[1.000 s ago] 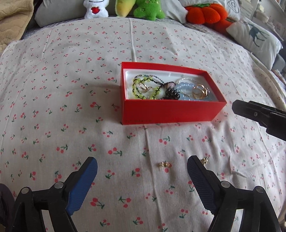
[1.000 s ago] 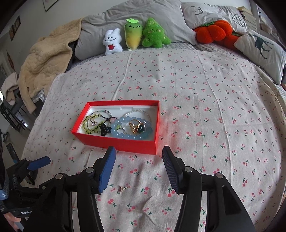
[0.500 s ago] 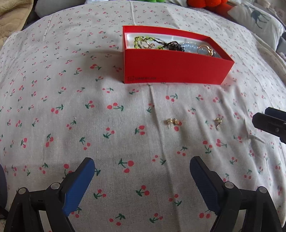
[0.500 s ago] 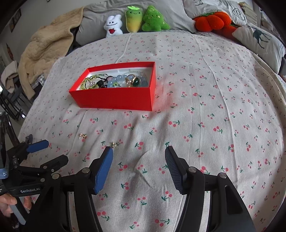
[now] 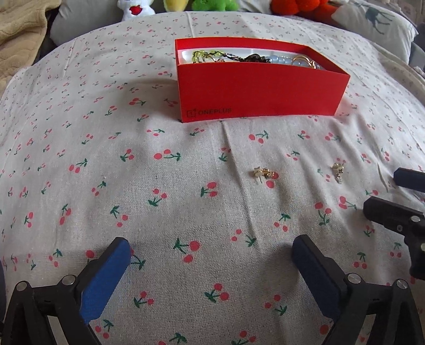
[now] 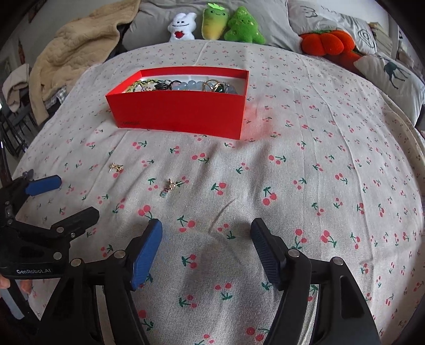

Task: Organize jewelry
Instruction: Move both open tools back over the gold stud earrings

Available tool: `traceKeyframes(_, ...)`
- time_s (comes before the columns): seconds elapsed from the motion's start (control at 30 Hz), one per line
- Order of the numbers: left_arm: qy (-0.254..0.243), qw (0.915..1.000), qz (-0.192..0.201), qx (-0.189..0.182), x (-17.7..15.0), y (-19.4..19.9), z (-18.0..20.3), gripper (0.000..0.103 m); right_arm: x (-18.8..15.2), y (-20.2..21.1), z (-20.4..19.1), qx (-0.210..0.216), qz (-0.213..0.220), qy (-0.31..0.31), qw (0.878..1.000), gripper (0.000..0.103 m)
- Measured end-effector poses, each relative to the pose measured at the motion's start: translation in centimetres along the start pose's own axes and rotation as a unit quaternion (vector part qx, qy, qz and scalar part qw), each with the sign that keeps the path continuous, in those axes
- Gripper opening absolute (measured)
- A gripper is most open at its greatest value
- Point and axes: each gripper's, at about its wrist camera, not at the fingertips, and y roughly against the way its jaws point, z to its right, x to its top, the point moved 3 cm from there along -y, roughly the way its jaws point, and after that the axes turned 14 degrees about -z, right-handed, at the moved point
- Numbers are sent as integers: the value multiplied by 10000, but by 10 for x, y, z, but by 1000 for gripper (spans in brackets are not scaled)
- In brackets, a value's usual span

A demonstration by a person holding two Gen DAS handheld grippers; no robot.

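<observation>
1. A red box (image 5: 260, 87) sits on a bed (image 5: 79, 148) with a cherry sheet.
2. Inside the box lie bead bracelets (image 6: 186, 85) and gold rings (image 6: 212, 86), all in a heap.
3. Two small gold earrings lie on the sheet in front of the box, not in it.
4. The first earring (image 5: 261, 172) is in front of the box, near its middle.
5. The second earring (image 5: 338, 169) is in front of the right end of the box, with a little dangle on it.
6. The left gripper (image 5: 212, 261) is in front of the box, low over the sheet. Its jaws have just been opening and stand wide. Nothing is between them.
7. The right gripper (image 6: 205, 238) is in front of the box too, to the right of the left one. Its jaws have also just been opening, with only sheet between them.
8. Soft toys (image 6: 216, 24) and pillows (image 6: 393, 77) sit far behind the box.
9. A tan blanket (image 6: 74, 53) lies behind the box on the left.
</observation>
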Motion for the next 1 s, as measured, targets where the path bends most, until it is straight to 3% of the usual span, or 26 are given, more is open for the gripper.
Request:
traceKeyframes(0.43, 189, 9996, -146, 164, 0, -1, -6, 101, 24, -16, -15, -121, 142, -135, 9997, 70)
traceKeyframes(0.6, 190, 9996, -123, 191, 0, -2, -4, 101, 30, -18, -21, -190, 159, -113, 9996, 51)
traceKeyframes(0.83, 207, 9996, -113, 170, 0, -2, -5, 101, 33, -18, -25, -163, 157, -26, 9997, 12)
traceKeyframes(1.0, 125, 9998, -69, 165, 0, 0, -3, 101, 29, -15, -19, -81, 165, -56, 9998, 2)
